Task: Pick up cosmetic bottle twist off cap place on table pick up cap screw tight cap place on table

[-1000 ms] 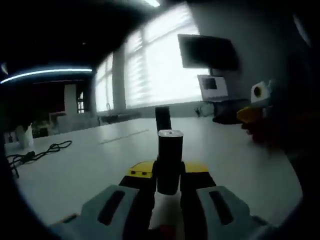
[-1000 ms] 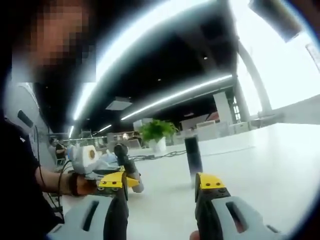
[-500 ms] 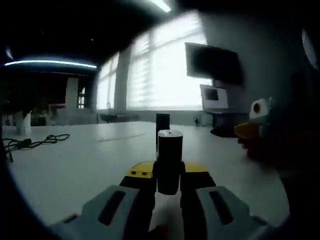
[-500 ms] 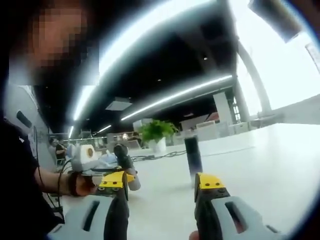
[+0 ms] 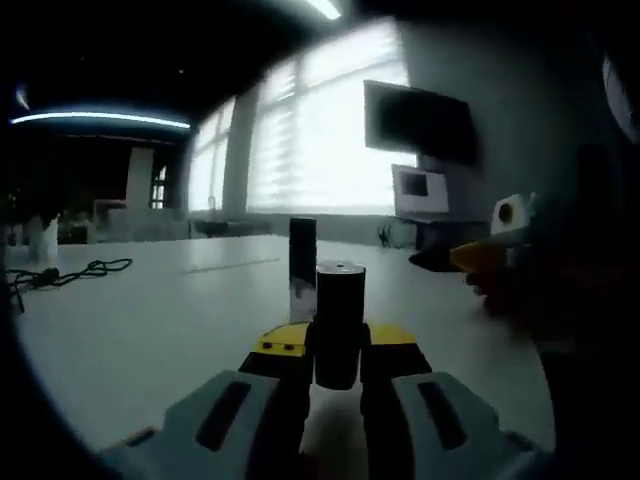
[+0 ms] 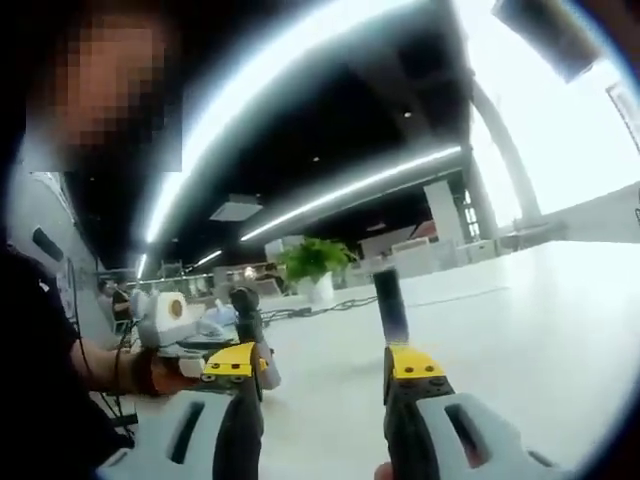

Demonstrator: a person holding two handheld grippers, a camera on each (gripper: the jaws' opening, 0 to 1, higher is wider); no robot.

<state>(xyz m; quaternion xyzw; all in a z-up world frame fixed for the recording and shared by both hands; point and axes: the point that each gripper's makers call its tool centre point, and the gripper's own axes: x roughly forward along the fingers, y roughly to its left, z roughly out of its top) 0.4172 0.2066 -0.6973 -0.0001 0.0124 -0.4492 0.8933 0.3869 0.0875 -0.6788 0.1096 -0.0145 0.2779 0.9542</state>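
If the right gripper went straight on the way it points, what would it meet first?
Probably the dark cap standing on the table, just beyond the open right gripper and near its right jaw's line; depth is unclear.

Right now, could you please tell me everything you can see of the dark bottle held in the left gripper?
The cosmetic bottle is a dark, smooth cylinder with a flat, lighter top that catches the light. It stands upright, clamped low on its body between the yellow-tipped jaws of the left gripper, above the white table. In the right gripper view it shows small at the left, in the same grip. A second dark cylinder stands on the table behind it, apart.
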